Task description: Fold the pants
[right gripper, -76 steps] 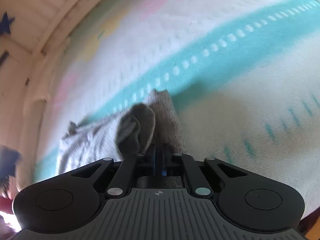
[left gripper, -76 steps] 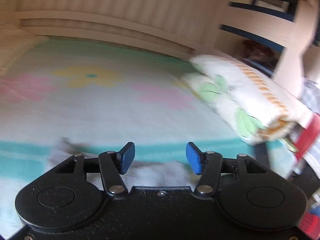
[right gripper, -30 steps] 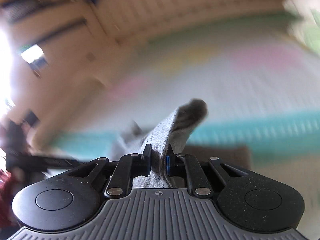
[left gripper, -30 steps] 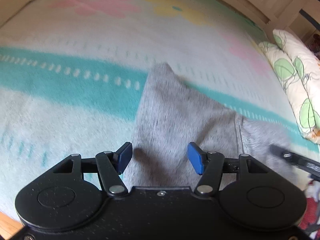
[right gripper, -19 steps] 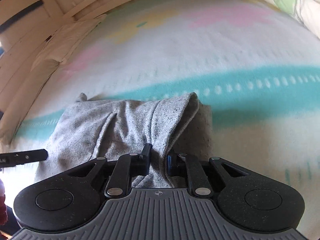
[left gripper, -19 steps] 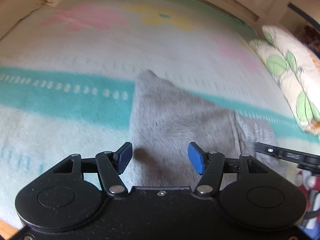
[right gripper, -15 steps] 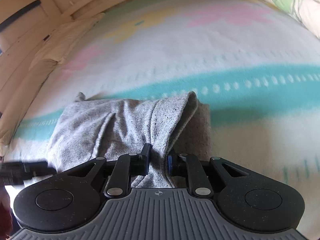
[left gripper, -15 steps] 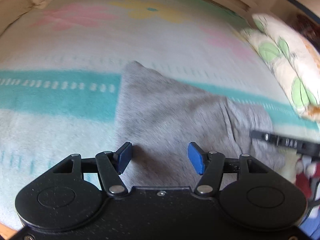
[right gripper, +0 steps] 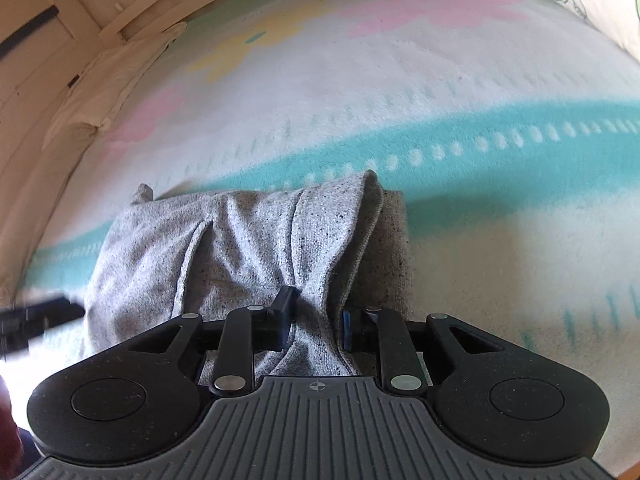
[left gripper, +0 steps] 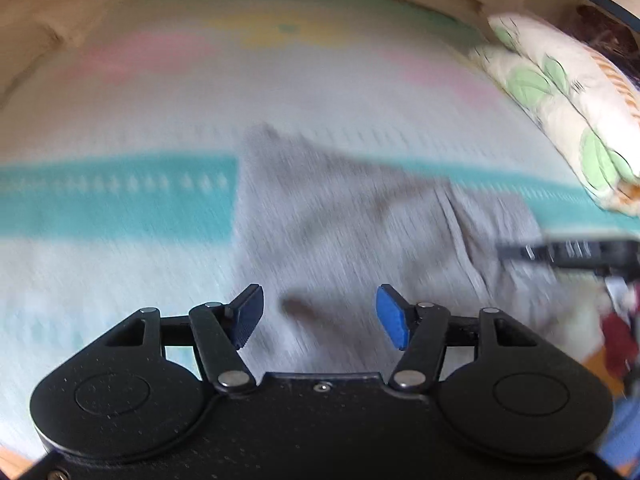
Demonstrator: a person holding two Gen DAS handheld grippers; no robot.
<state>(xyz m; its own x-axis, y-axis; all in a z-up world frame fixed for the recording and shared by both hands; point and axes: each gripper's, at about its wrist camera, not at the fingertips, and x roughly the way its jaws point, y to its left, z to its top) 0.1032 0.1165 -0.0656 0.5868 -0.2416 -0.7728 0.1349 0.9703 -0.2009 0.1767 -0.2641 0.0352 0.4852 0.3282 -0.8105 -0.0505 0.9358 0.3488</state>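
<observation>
1. The grey speckled knit pants (right gripper: 248, 248) are lying folded on a fluffy white blanket with a turquoise stripe and pink and yellow flowers (right gripper: 460, 80). In the right wrist view they are filling the lower middle and lower left of the frame, just under the stripe.
2. The right gripper (right gripper: 314, 320) is pointing down at the near edge of the pants. Its jaws have just been opening. A bunched fold of the grey cloth is still standing between the two blue pads, but the pads are no longer pressing it tight, so the claw is released.
3. A darker grey lower layer of the pants is showing at the right of the upper fold, in the middle of the same frame.
4. The left gripper (left gripper: 320, 316) is hovering over the pants (left gripper: 360, 220) in the left wrist view. Its claw is released and wide, and nothing is sitting between the blue pads. This view is blurred.
5. In the left wrist view the pants are lying in the centre, crossing the turquoise stripe of the blanket (left gripper: 120, 200).
6. A white pillow with green leaves (left gripper: 568, 92) is lying at the upper right of the left wrist frame, well apart from the pants.
7. A pale wooden bed rail (right gripper: 132, 12) is running along the upper left of the right wrist frame.
</observation>
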